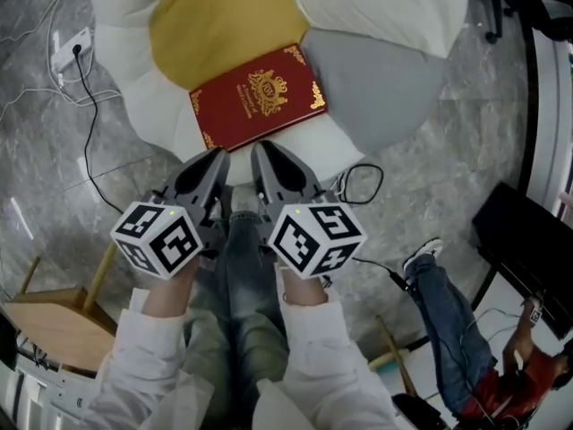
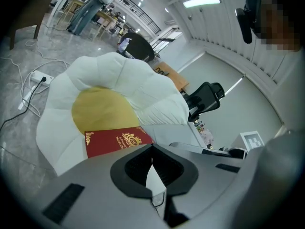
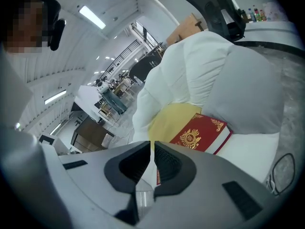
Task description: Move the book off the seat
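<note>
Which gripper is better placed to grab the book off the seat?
Probably right: the right gripper faces the book mid-edge; the left gripper sits off its corner. Both are shut.

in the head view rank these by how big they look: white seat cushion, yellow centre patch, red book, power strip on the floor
1. white seat cushion
2. yellow centre patch and red book: the patch looks slightly larger, but it's close, and the frame's top cuts it off
3. power strip, smallest

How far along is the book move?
Done: nothing; the red book lies on the seat. In hand: left gripper and right gripper, both shut and empty, sit side by side short of its near edge. To do: open, grip the book, lift it off.
</note>
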A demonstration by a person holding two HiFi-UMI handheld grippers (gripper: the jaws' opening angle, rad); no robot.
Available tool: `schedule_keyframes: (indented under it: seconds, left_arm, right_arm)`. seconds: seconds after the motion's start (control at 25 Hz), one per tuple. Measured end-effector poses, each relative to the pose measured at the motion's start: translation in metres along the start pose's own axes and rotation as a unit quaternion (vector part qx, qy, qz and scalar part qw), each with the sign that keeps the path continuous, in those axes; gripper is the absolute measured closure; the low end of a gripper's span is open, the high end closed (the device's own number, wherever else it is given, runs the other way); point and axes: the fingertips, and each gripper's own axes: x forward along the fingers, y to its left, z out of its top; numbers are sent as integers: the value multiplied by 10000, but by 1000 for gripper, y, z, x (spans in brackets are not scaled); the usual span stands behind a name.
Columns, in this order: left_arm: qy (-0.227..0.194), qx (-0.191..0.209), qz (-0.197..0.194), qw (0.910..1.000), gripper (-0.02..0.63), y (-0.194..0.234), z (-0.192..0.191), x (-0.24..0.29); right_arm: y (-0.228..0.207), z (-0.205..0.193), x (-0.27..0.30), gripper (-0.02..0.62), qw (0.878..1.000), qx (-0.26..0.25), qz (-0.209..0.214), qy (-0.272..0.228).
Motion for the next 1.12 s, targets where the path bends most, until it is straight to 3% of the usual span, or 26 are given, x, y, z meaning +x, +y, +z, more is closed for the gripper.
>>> schedule_keyframes:
  seconds: [0.48, 0.72, 0.92, 1.12]
  left_arm:
    - [174, -36, 59, 9998, 600, 41, -40, 15]
    - [287, -121, 112, 9995, 600, 53, -59, 20]
    - [311, -195, 137, 9992, 600, 60, -67, 23]
    - [366, -257, 150, 9989, 600, 69, -73, 29]
  right_arm:
    - [-30, -46, 26, 580, 9991, 411, -106, 75]
    - [-49, -66, 37, 572, 9951, 963, -194, 119]
    - [-56, -78, 48, 468, 9853, 1701, -14, 156]
    - [-72, -83, 56, 372, 9817, 1889, -211, 130]
